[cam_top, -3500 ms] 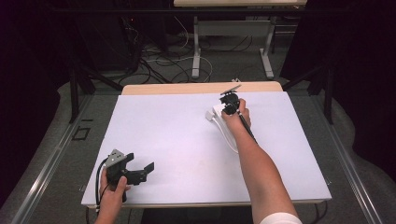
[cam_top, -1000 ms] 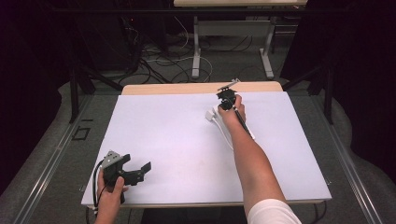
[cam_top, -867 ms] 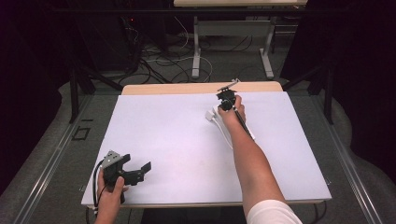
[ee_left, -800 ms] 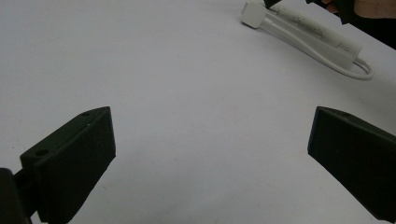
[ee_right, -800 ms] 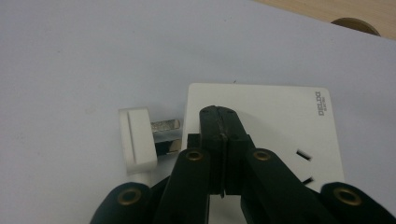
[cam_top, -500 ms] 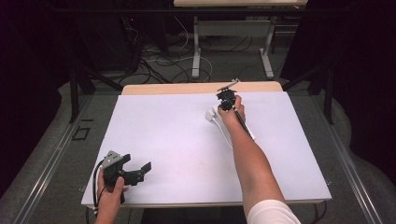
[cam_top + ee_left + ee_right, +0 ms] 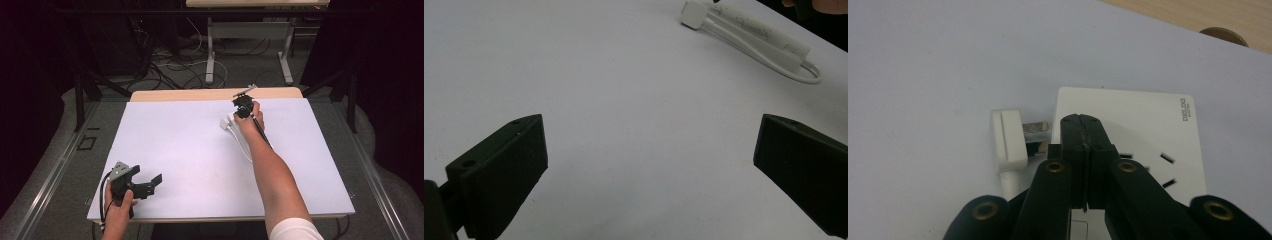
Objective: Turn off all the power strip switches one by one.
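A white power strip (image 7: 1128, 117) lies flat on the white table (image 7: 175, 135) near its far edge. A white plug (image 7: 1008, 137) lies just left of it, prongs pointing at the strip's side. My right gripper (image 7: 1082, 125) is shut, its tips down over the strip's top with nothing seen between them. In the high view this gripper (image 7: 243, 106) is held far out, the plug (image 7: 224, 121) beside it and a white cable (image 7: 244, 148) running back along the forearm. My left gripper (image 7: 152, 184) rests open near the front left, and its jaws stand wide apart (image 7: 649, 165) over bare table.
The left gripper view shows the plug (image 7: 694, 14), the strip (image 7: 764, 37) and a loop of cable (image 7: 811, 75) far off. A wooden strip (image 7: 190, 94) with a round hole (image 7: 1223, 35) borders the far edge. Behind the table are floor cables and a desk's legs (image 7: 210, 55).
Since 3.5 s ago my right gripper has shifted slightly toward the far edge. Over the last second nothing has visibly moved.
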